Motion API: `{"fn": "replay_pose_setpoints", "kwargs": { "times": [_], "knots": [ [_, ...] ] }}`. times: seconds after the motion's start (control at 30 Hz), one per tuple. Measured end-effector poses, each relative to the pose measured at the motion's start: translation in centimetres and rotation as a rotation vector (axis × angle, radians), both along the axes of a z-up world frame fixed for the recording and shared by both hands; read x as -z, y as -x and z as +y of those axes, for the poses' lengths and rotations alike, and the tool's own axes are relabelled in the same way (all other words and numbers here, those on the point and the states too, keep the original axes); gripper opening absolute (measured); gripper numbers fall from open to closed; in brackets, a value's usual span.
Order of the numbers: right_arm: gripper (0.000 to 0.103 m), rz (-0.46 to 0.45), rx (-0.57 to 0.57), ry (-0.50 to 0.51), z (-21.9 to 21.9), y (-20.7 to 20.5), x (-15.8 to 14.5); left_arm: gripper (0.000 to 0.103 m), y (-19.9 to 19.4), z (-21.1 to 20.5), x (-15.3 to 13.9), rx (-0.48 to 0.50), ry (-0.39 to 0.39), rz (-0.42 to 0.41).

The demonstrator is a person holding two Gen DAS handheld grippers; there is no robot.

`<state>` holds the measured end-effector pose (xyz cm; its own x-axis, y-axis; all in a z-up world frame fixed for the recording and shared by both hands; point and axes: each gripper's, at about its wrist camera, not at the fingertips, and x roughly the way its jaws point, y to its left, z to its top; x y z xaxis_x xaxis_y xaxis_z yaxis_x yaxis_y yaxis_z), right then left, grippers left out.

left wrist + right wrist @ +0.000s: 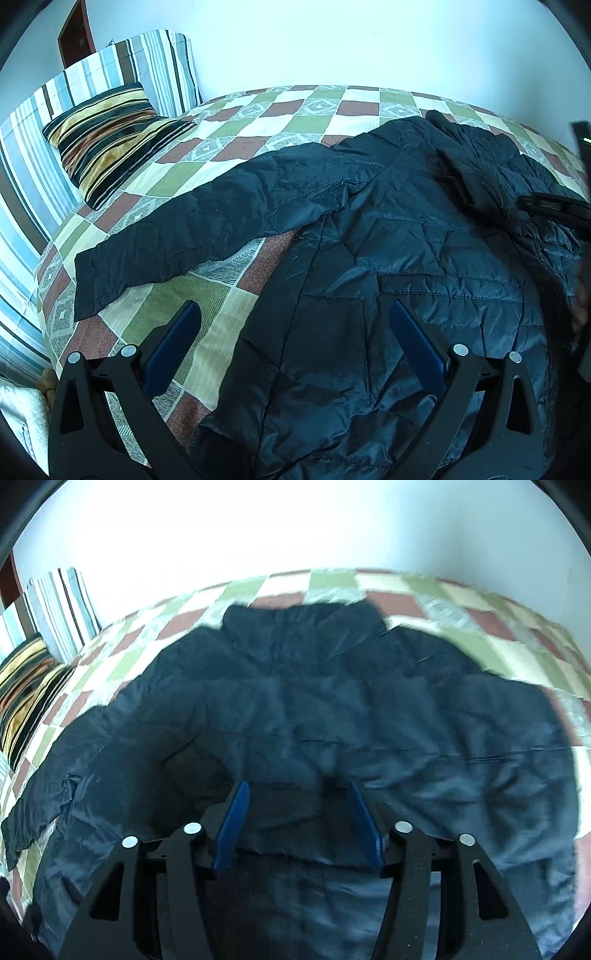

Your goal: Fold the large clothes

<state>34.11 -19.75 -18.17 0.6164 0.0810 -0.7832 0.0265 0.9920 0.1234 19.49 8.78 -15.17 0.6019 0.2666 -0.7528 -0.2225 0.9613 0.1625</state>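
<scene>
A: Where is the jacket (388,229)?

B: Spread on the checked bedspread (236,122). It is dark, quilted, and lies ahead of and beneath the left gripper (295,332). 1 sleeve (192,236) stretches away past the left finger, toward the striped pillow (110,144).

A: And that gripper's fingers?

B: Spread wide, 2 blue pads (173,354) apart, nothing pinched. The left pad hangs over bare bedspread, the right one over the jacket's body.

A: The right gripper (297,812)?

B: Its fingers are parted too, though less widely. The blue pads (232,827) stand apart above the jacket (314,709), with a folded edge of fabric lying between and below them; neither pad presses on it. That view is blurred.

A: What lies beyond the fingertips there?

B: The jacket's collar end, then bedspread (461,602), then the pale wall (258,528).
</scene>
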Motion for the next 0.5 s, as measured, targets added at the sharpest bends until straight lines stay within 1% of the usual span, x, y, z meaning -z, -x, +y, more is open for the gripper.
{"fn": "replay_pose_setpoints", "kwargs": {
  "times": [0.07, 0.13, 0.2, 0.27, 0.4, 0.5],
  "knots": [
    [0.06, -0.014, 0.039, -0.002, -2.2, 0.6, -0.5, 0.101, 0.0, 0.2, -0.1, -0.007, -0.004, -0.005],
    [0.06, 0.003, 0.094, 0.021, -5.2, 1.0, -0.4, 0.101, 0.0, 0.4, -0.2, -0.015, -0.001, -0.005],
    [0.06, 0.019, 0.142, 0.041, -7.2, 1.4, 0.0, 0.101, 0.0, 0.5, -0.2, -0.02, -0.004, -0.004],
    [0.06, 0.054, 0.191, 0.043, -9.4, 1.6, 0.9, 0.101, 0.0, 0.5, -0.2, -0.023, -0.006, -0.004],
    [0.06, 0.09, 0.185, 0.038, -10.5, 1.3, 3.1, 0.101, -0.1, 0.3, -0.2, -0.024, -0.011, 0.002],
    [0.06, 0.087, 0.185, 0.063, -10.4, 1.1, 3.3, 0.101, 0.0, 0.1, -0.4, -0.018, -0.02, -0.001]
  ]
}}
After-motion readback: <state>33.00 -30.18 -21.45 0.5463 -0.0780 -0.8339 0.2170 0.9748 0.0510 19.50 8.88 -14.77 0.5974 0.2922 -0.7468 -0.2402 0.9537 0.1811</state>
